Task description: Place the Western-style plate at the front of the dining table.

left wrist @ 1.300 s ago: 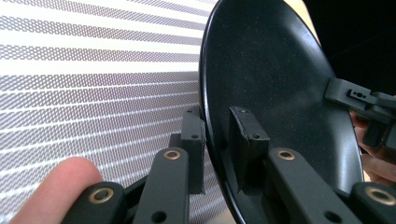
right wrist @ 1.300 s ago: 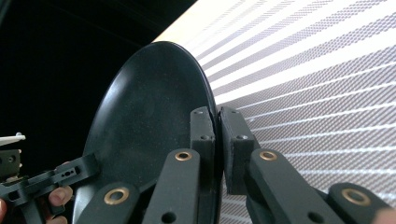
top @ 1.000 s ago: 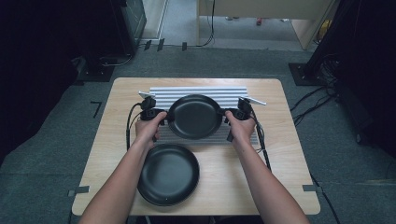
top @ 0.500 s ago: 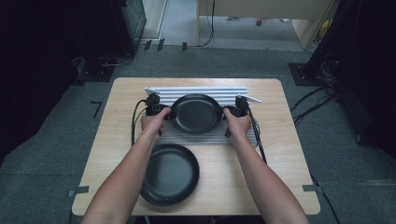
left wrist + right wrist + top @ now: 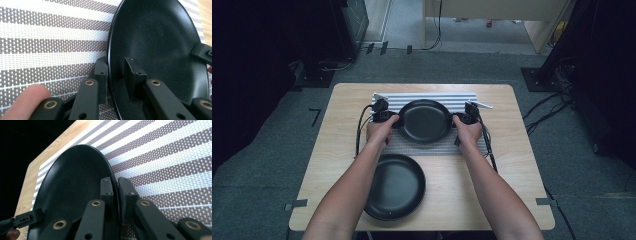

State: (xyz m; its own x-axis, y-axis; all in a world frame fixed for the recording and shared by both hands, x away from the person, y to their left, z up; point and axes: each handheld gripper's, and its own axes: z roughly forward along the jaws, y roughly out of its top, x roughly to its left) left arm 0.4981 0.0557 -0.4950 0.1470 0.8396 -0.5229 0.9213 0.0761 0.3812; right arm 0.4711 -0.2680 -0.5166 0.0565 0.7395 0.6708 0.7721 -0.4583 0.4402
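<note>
Plate [image 5: 424, 121], black and round, lay on the striped placemat [image 5: 432, 148] at the far middle of the wooden table [image 5: 512, 165], gripped at two opposite edges. Compared with one second earlier, the plate and both hands had come slightly toward the person and lower; before, the plate stood nearer the mat's far edge, and it now sat over the mat's centre. The second black plate [image 5: 396, 186], near the table's front edge, had kept its place.

Left gripper [image 5: 115, 75] was clamped on the plate's left rim: in the left gripper view one pad sat outside the rim, just above the mat, and the other inside the bowl, with the rim pinched between them. Right gripper [image 5: 117, 192] was likewise closed on the right rim, one pad inside the bowl and one outside, against the mat side. In the high view the left gripper [image 5: 384, 116] and right gripper [image 5: 464, 119] faced each other across the plate, each hand behind its tool.

Being circular, the plate had no long axis of its own; its open face pointed upward, and the line joining the two grips ran left to right across the table, parallel to the mat's stripes. Whether its base fully touched the mat could not be told. In the right gripper view the far jaw tip of the other gripper showed at the plate's opposite rim.
</note>
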